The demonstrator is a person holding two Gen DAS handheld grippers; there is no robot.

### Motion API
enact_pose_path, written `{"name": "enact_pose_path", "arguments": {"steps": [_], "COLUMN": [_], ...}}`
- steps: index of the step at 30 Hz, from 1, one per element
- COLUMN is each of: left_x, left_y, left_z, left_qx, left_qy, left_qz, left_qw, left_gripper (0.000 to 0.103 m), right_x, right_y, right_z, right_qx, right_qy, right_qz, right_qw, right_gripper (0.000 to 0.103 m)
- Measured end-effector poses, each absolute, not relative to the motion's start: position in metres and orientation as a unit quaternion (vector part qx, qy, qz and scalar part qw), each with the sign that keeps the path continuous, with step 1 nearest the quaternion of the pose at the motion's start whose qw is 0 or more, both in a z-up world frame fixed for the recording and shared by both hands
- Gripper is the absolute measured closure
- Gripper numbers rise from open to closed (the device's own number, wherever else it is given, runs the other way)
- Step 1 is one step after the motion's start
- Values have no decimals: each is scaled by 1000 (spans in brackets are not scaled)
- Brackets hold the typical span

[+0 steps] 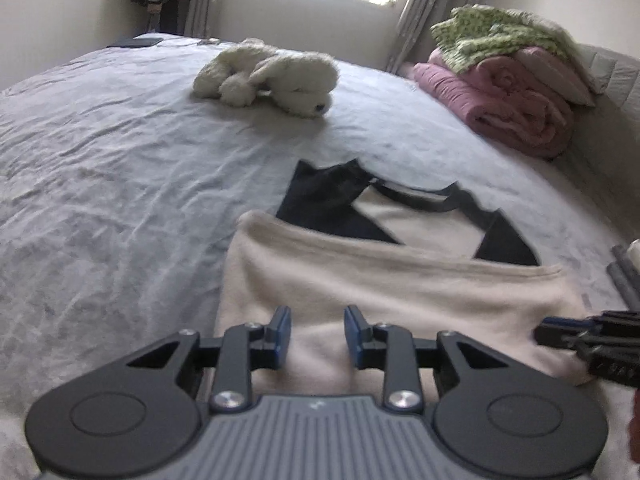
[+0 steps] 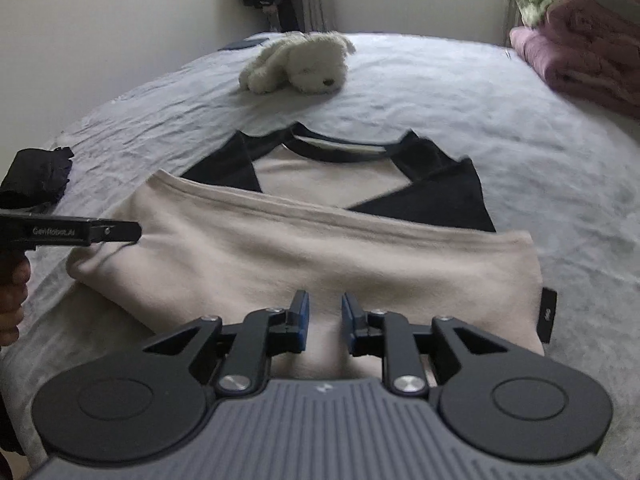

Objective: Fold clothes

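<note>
Grippers nearest: left gripper [image 1: 317,334] and right gripper [image 2: 325,322], each with blue-padded jaws spread apart, nothing between them, poised over the folded lower half of a shirt [image 2: 304,256]. Shirt: cream body, black raglan sleeves and collar, lying flat on the grey-sheeted bed [image 2: 460,92], hem doubled up toward the chest. Beyond: white plush dog [image 2: 304,64]. Far right: folded pink blanket [image 1: 508,108] under green cloth [image 1: 492,36].
</note>
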State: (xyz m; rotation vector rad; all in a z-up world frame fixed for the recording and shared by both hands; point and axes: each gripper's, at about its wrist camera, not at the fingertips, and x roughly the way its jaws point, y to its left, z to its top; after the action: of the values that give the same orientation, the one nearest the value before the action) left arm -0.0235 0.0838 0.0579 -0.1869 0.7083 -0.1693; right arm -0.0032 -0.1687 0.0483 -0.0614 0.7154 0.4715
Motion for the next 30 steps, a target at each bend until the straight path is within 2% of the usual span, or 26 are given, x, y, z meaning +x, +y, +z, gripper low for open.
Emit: {"name": "enact_pose_path", "arguments": {"steps": [7, 17, 30], "left_x": [-51, -48, -49], "left_y": [50, 27, 30], "left_z": [73, 38, 36], "left_qx": [-74, -26, -10], "left_qy": [305, 337, 337], "left_qz": [-135, -131, -119], "left_qw": [940, 932, 934], "left_gripper": [73, 73, 76], "right_x": [-23, -22, -18], "right_y": [-152, -132, -140], "right_z": [56, 29, 31], "right_qx": [-42, -73, -64], "right_qy": [325, 349, 353], "right_qz": [259, 250, 250], "right_qw": [909, 900, 899], "right_gripper": [80, 80, 80]}}
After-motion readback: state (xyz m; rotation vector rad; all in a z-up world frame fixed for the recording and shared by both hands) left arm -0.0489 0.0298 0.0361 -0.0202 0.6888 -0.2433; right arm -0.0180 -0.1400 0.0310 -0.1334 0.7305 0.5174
